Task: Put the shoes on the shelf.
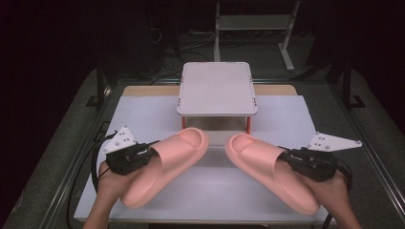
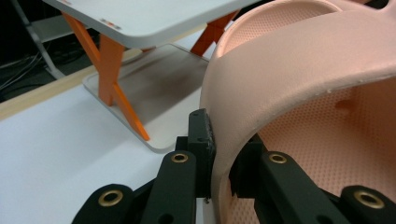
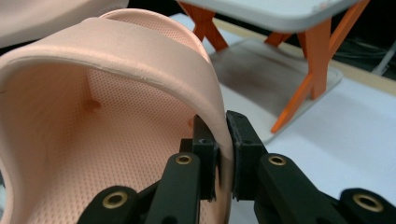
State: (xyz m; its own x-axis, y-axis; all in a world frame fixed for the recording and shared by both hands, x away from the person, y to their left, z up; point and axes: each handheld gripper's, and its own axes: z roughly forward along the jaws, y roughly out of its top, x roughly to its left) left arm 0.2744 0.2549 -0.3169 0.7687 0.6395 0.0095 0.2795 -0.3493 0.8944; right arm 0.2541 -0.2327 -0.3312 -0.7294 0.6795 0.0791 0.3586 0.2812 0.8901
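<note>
Two pink foam slippers are held above the white table (image 1: 143,114), toes turned toward a small shelf. My left gripper (image 1: 150,153) is shut on the outer side of the left slipper's (image 1: 165,164) strap. In the left gripper view the black jaws pinch the strap wall of that left slipper (image 2: 289,70), one pad outside and one inside, at my left gripper (image 2: 222,161). My right gripper (image 1: 285,156) is shut on the strap of the right slipper (image 1: 270,169). The right gripper view has my right gripper (image 3: 223,154) clamping the edge of the right slipper (image 3: 116,93).
A small white two-tier shelf (image 1: 217,88) with orange legs (image 2: 112,70) stands at the back middle of the table; its lower tray (image 3: 261,70) lies just beyond the slipper toes. Dark floor, cables and a metal frame (image 1: 253,24) lie past the table's far edge.
</note>
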